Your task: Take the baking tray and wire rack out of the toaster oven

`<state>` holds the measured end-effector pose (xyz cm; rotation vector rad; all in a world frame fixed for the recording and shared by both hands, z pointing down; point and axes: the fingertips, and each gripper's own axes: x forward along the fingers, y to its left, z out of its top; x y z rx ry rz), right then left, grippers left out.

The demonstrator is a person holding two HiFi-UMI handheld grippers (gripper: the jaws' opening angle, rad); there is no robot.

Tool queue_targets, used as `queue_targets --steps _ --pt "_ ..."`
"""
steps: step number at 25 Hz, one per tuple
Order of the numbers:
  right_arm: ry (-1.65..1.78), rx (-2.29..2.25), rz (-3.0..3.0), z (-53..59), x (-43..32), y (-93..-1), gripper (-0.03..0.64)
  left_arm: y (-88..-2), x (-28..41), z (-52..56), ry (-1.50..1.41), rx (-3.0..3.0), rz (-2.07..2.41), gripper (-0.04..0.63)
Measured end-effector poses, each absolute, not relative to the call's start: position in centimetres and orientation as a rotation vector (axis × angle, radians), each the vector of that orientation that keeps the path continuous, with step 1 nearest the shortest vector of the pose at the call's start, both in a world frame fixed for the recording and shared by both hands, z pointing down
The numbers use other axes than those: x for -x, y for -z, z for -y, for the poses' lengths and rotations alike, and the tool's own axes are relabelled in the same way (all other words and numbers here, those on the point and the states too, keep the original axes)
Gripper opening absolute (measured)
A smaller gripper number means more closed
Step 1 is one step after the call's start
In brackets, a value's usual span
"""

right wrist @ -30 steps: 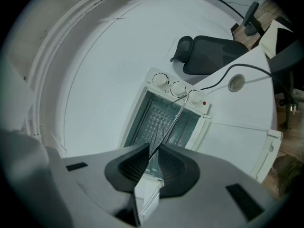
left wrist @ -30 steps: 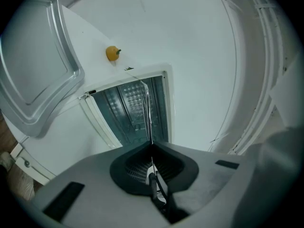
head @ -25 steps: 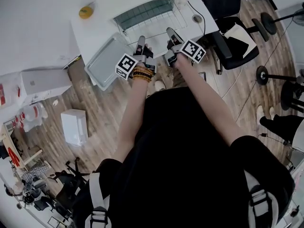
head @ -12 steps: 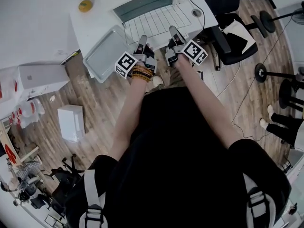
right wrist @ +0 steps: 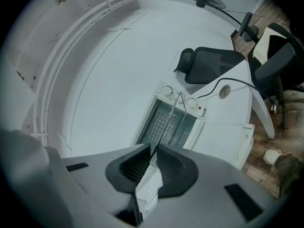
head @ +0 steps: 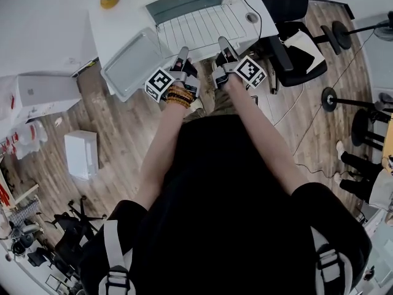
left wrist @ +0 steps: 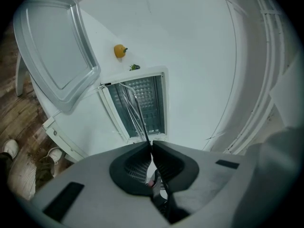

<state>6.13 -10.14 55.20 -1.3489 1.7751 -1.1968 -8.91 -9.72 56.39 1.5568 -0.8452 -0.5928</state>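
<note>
The white wire rack [head: 199, 29] sticks out of the toaster oven [head: 184, 2] toward me, over the white table [head: 116, 29]. My left gripper [head: 182, 53] is shut on the rack's near edge at the left, and my right gripper [head: 221, 42] is shut on it at the right. In the left gripper view the left gripper [left wrist: 150, 144] pinches the wire rack [left wrist: 135, 113] seen edge-on; the right gripper [right wrist: 154, 148] likewise clamps the wire rack [right wrist: 167, 122]. The grey baking tray [head: 132, 63] lies on the table's left corner, partly overhanging it.
A yellow-orange object [head: 110, 0] sits on the table behind the tray. A black office chair [head: 295, 35] stands right of the table, with a cable [head: 258, 14] running by the oven. A white box [head: 81, 154] is on the wooden floor at the left.
Both grippers have drawn back toward me with the rack, which now shows further out of the oven. The tray has stayed on the table's corner.
</note>
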Motion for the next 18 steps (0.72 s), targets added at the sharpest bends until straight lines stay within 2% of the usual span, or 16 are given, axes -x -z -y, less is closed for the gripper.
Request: queue_targets --steps 9,18 --pt "1.263 1.303 -1.821 9.6 -3.4 -56.8 0.057 -57.8 11.6 8.1 0.622 -1.501 0.933 0.029" --pt "1.381 1.183 -1.922 8.9 4.2 -58.3 0.057 -58.9 18.8 5.1 0.705 -1.423 1.067 0.029"
